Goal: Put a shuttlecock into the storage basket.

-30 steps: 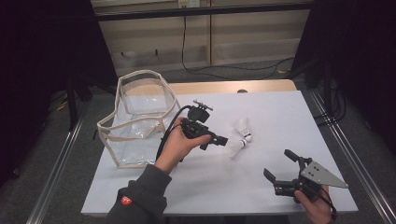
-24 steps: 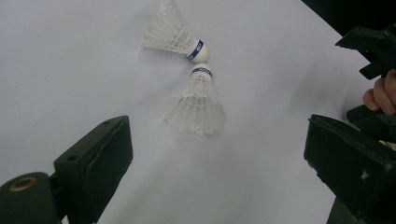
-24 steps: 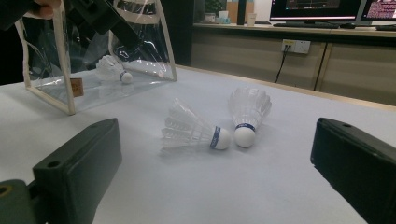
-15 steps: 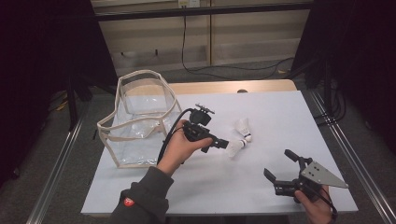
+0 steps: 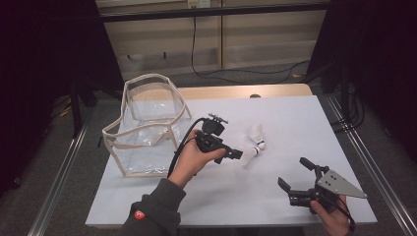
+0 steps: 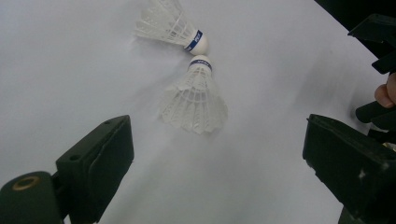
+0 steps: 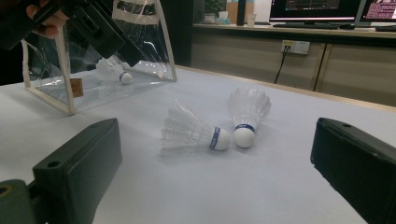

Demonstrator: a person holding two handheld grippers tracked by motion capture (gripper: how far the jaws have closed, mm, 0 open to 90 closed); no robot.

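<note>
The left gripper (image 5: 239,154) hovered with jaws spread wide just short of the nearer shuttlecock (image 6: 195,98), which lay on the white table (image 5: 295,123) cork to cork with a second shuttlecock (image 6: 170,27), while the right gripper (image 5: 294,176) waited open and empty, well apart

The two shuttlecocks (image 6: 194,100) (image 6: 170,25) have white feathery skirts, smooth rounded white caps and a glossy blue band. The bag (image 5: 147,123) is clear shiny plastic edged in cream cloth tape. The tabletop (image 5: 295,123) looks matt white, its far edge pale wood. The left gripper (image 6: 215,172) is matt black plastic.
</note>
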